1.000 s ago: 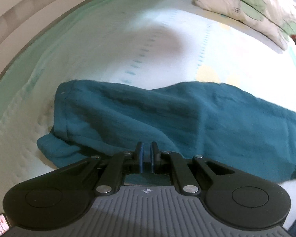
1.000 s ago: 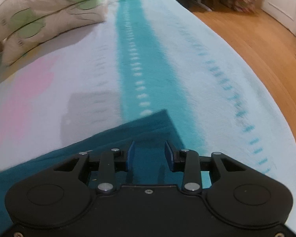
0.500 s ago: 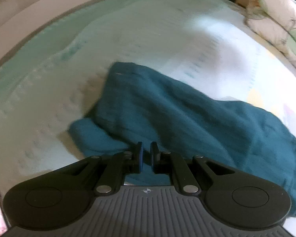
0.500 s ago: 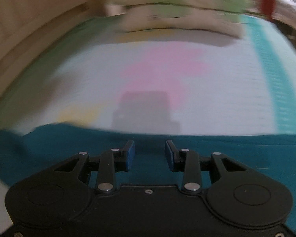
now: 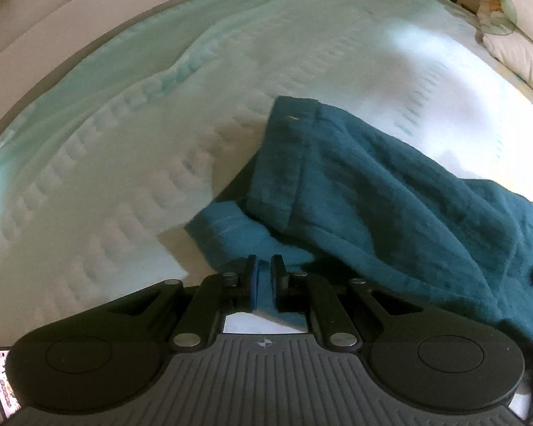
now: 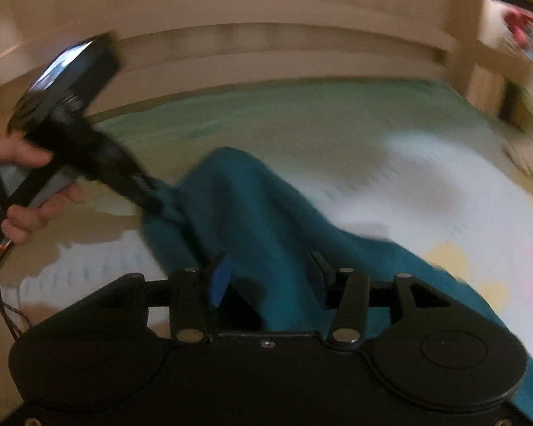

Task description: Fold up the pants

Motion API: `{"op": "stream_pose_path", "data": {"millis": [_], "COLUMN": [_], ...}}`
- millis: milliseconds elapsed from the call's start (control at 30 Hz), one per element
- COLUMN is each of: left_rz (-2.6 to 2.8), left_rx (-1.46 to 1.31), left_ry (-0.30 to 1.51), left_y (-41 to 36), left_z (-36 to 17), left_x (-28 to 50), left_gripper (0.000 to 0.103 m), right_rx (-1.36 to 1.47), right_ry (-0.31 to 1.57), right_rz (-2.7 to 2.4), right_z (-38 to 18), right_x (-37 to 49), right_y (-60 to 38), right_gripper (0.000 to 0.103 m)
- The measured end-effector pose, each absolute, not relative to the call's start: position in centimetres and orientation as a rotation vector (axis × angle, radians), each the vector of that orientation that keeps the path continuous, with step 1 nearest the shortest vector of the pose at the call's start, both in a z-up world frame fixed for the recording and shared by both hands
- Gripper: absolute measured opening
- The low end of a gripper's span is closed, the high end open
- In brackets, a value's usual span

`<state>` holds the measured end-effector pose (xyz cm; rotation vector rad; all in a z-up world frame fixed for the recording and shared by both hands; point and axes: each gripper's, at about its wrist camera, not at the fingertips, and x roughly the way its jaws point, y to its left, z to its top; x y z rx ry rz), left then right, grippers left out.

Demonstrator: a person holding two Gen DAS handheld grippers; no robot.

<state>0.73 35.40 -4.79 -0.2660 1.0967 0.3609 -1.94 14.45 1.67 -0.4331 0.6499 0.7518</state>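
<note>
Each camera sits just behind its own fingers, looking steeply down, close to the bed; both views share the teal fabric pants (image 5: 391,191) beyond the fingers.

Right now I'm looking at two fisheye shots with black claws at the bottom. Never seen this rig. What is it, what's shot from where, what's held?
No robot arm here: a person holds a two-finger gripper in each hand, and each gripper carries a camera looking along its fingers.

The left wrist view shows the left gripper shut on a fold of the teal pants, which lie on a bed with a pale sheet. A pillow sits at the far right edge.

The right wrist view is blurred. The right gripper is open; its jaws have just been widening, with the pants seen between them but not pinched. At left is the person's hand holding the left gripper, its tip on the pants.
</note>
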Motion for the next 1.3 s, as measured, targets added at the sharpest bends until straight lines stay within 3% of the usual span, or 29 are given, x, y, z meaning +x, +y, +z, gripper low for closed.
{"op": "stream_pose_path", "data": {"millis": [600,667,700,733,1033,1300], "left_rz": [0.397,0.404,0.407,0.406,0.298,0.074], "left_rx": [-0.364,-0.375,-0.380,-0.384,-0.265,-0.213], "left_ry": [1.073,1.062,1.056,1.047,0.984,0.952], "left_y": [38.7,38.9,39.0,39.1,36.6,32.5], "left_z": [-4.9,-4.7,-4.5,-4.3,-3.4,-5.7], "left_x": [0.2,0.2,0.2,0.1,0.1,1.9], "left_gripper": [0.009,0.009,0.009,0.009,0.009,0.009], "right_rx": [-0.951,-1.014,-1.038,-1.040,-0.381,-0.121], "right_ry": [0.413,0.362,0.342,0.345,0.603,0.702], "right_rz": [0.834,0.820,0.797,0.784,0.678,0.658], "right_z": [-6.9,-7.9,-8.4,-8.6,-1.8,0.8], "right_x": [-5.2,-5.6,-5.6,-5.2,3.0,5.5], "right_y": [20.3,20.3,20.4,20.4,13.7,11.1], "right_gripper": [0.052,0.046,0.037,0.006,0.007,0.008]}}
